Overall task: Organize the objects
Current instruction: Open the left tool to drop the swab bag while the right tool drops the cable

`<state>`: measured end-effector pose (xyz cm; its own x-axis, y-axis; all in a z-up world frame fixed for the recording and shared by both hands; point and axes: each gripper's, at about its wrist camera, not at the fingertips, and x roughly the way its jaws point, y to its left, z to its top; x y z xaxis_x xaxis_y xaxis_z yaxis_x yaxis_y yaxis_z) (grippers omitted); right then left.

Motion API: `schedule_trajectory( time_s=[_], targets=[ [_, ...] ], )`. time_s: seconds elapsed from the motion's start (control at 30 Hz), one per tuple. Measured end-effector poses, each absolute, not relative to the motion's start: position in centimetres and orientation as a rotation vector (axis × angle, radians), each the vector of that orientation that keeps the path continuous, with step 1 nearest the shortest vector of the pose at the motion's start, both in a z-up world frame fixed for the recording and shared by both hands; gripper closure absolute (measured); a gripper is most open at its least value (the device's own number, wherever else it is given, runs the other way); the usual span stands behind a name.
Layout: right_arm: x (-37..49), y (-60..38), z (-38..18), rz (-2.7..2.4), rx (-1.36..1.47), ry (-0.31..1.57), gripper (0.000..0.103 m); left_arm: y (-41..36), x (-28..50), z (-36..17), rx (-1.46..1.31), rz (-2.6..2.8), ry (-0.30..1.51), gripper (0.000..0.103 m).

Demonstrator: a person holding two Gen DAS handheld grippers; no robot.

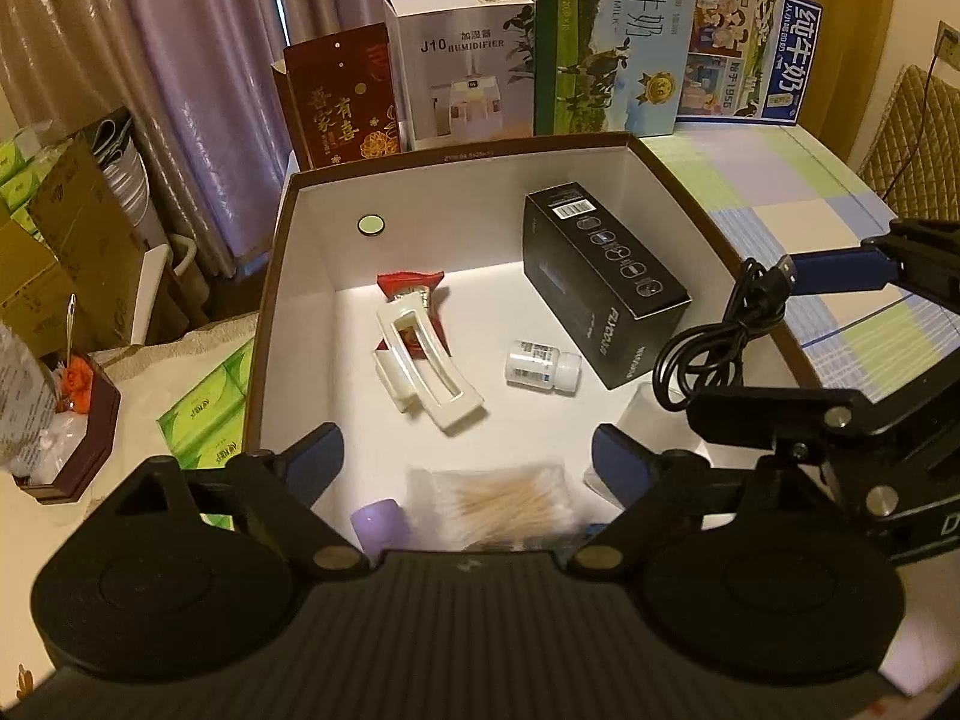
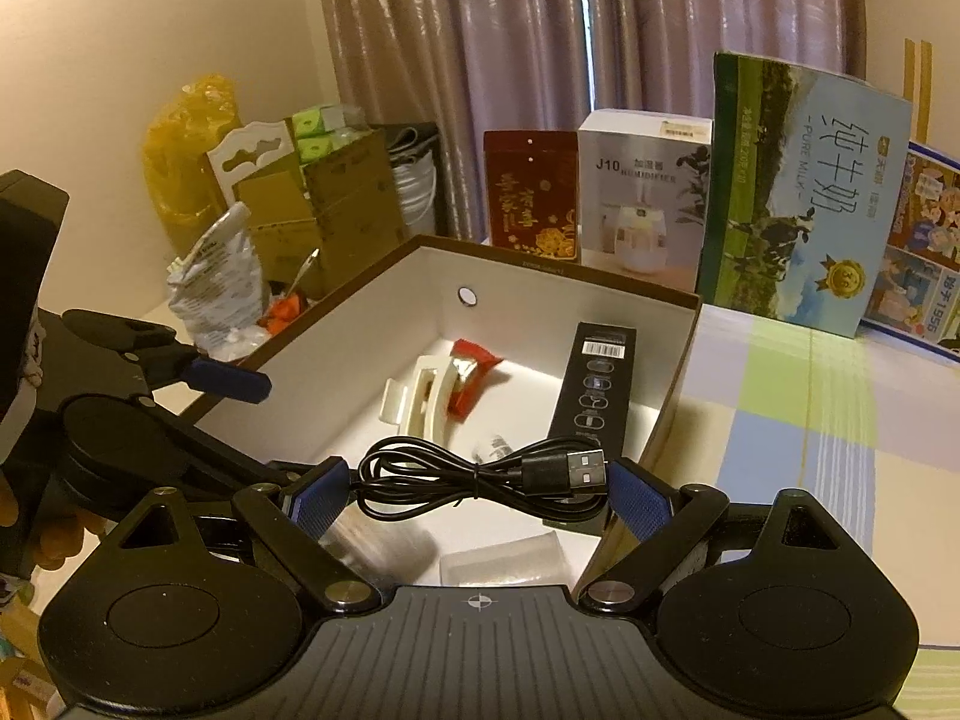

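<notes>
Clamping a bundled black USB cable (image 2: 540, 468) end to end between the right fingers (image 2: 318, 504), spread wide, with the plug pressing on the pad at 3 o'clock and the coil's loop meeting the pad at 9 o'clock. Hanging that cable over the near right corner of an open storage box (image 1: 456, 153).

Holding the left fingers (image 1: 315, 456) wide apart with nothing between the pads, hovering over the box's near edge. Showing, just under them at 6 o'clock, a clear bag of cotton swabs (image 1: 498, 504) and, at 7 o'clock, a small purple item (image 1: 378, 522) that cannot be identified.

Lying on the box floor, in the left wrist view: a white hair claw clip (image 1: 420, 366) near the centre, overlapping a red snack wrapper (image 1: 414, 288) at its 12 o'clock; a small white bottle (image 1: 543, 363) on its side at the clip's 3 o'clock; a long black product box (image 1: 600, 282) just beside the bottle, running toward 1 o'clock.

Standing behind the box's far wall on the counter (image 1: 810, 192), from 11 to 1 o'clock: a red gift box (image 1: 342, 102), a humidifier box (image 1: 462, 60) and a pure milk carton (image 1: 624, 30).
</notes>
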<state>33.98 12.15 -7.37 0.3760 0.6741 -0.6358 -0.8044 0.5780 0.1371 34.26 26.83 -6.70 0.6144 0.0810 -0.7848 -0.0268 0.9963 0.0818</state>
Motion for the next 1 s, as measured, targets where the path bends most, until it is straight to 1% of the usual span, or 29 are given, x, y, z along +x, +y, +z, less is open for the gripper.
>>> schedule_trajectory(
  time_s=[0.8, 1.0],
  targets=[
    [33.9, 15.9, -8.9, 0.992, -0.245, 0.760, 0.013, 31.8, 31.7, -4.5, -0.013, 0.162, 0.889, 0.012],
    [34.1, 17.1, -9.2, 1.003, -0.243, 0.742, 0.013, 32.7, 31.6, -4.2, -0.025, 0.193, 0.884, 0.012]
  ],
)
